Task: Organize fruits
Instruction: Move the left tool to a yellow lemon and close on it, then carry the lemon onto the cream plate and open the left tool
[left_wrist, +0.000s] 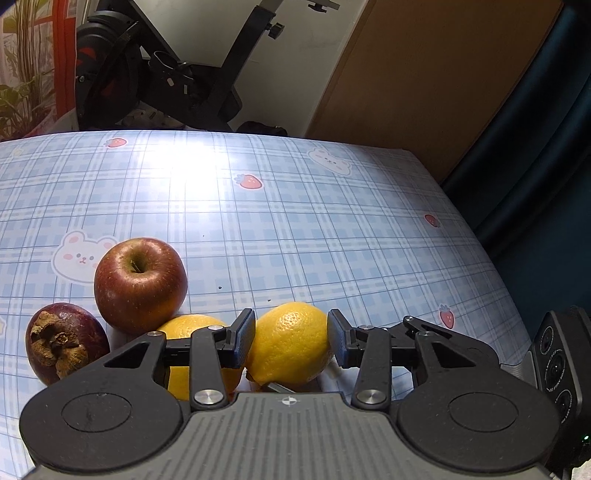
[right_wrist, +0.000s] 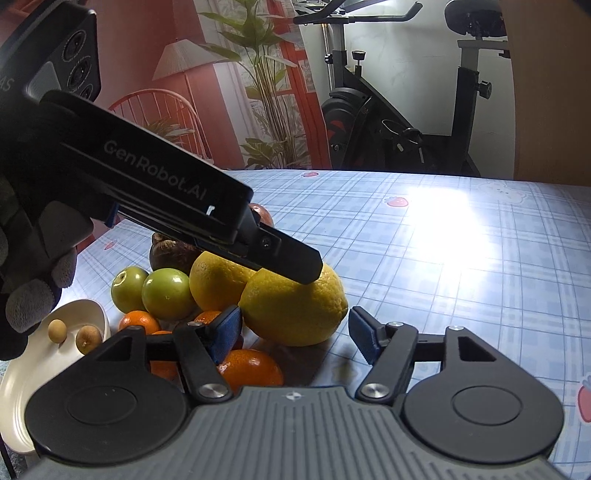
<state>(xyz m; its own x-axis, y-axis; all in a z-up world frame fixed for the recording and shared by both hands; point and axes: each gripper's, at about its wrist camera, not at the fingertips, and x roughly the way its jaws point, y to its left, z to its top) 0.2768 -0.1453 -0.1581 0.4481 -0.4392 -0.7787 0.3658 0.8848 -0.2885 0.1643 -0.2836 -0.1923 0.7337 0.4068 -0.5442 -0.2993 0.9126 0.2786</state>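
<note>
On the desk (left_wrist: 332, 229), under a blue plaid cloth printed with bears and strawberries, the fruit lies heaped at the near left; in the left wrist view the left gripper (left_wrist: 291, 338) stands with its fingers (left_wrist: 242, 338) on either side of a lemon (left_wrist: 290, 343), the left pad at its skin and the right pad just beside it, so whether it presses I cannot tell; an orange (left_wrist: 184, 332) sits just left of the lemon and touches it, a red apple (left_wrist: 140, 284) lies beyond the orange, and a dark mangosteen (left_wrist: 64, 341) sits left of the apple.

In the right wrist view the right gripper (right_wrist: 293, 330) is parted wider than the same lemon (right_wrist: 295, 310), both blue pads clear of it and nothing held; the left gripper's finger comes down from the upper left onto the top of the lemon; two green fruits (right_wrist: 168, 293) and several tangerines (right_wrist: 249, 369) crowd the near left of the pile; a cream dish (right_wrist: 40, 373) at the far left edge holds two small tan fruits (right_wrist: 88, 336); a gloved hand (right_wrist: 26, 295) holds the left gripper above it.
</note>
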